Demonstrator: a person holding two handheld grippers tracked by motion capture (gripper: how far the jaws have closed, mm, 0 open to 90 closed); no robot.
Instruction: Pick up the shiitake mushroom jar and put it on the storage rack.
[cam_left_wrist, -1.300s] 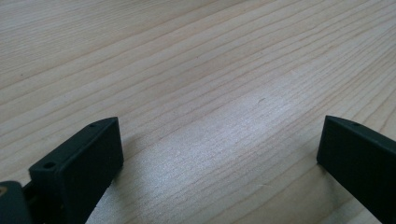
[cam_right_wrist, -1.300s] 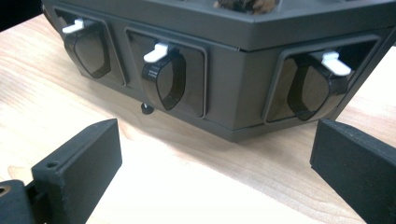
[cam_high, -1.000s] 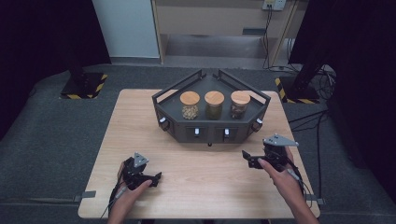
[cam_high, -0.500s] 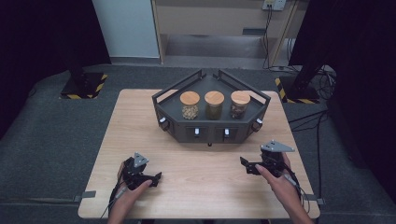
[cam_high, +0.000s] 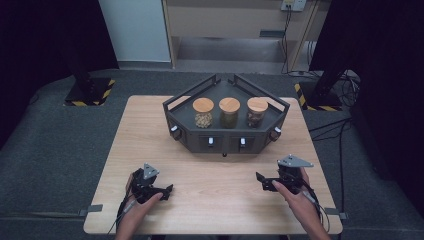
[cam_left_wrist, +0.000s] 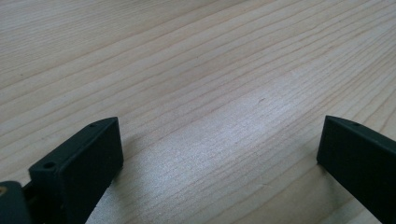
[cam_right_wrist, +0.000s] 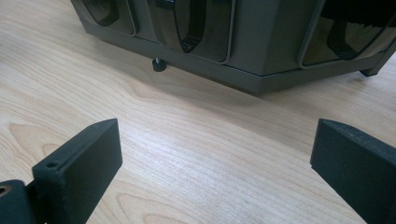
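A dark angular rack (cam_high: 270, 102) stands at the back middle of the wooden table (cam_high: 150, 130), with small drawers along its front. On top stand three glass jars with wooden lids: left jar (cam_high: 203, 112), middle jar (cam_high: 229, 112), right jar (cam_high: 257, 111). My left gripper (cam_high: 167, 189) rests low at the table's front left, jaws wide apart and empty, over bare wood (cam_left_wrist: 210, 93). My right gripper (cam_high: 259, 179) is at the front right, open and empty, facing the rack's lower front (cam_right_wrist: 261, 60).
A small foot (cam_right_wrist: 158, 66) props the rack's underside. Black stands with yellow-striped bases (cam_high: 90, 92) and cables (cam_high: 340, 85) lie on the grey floor behind the table. A broad strip of tabletop lies between the rack and the grippers.
My right gripper has come down and slightly toward the near edge, settling closer to the tabletop. The left gripper has stayed put.
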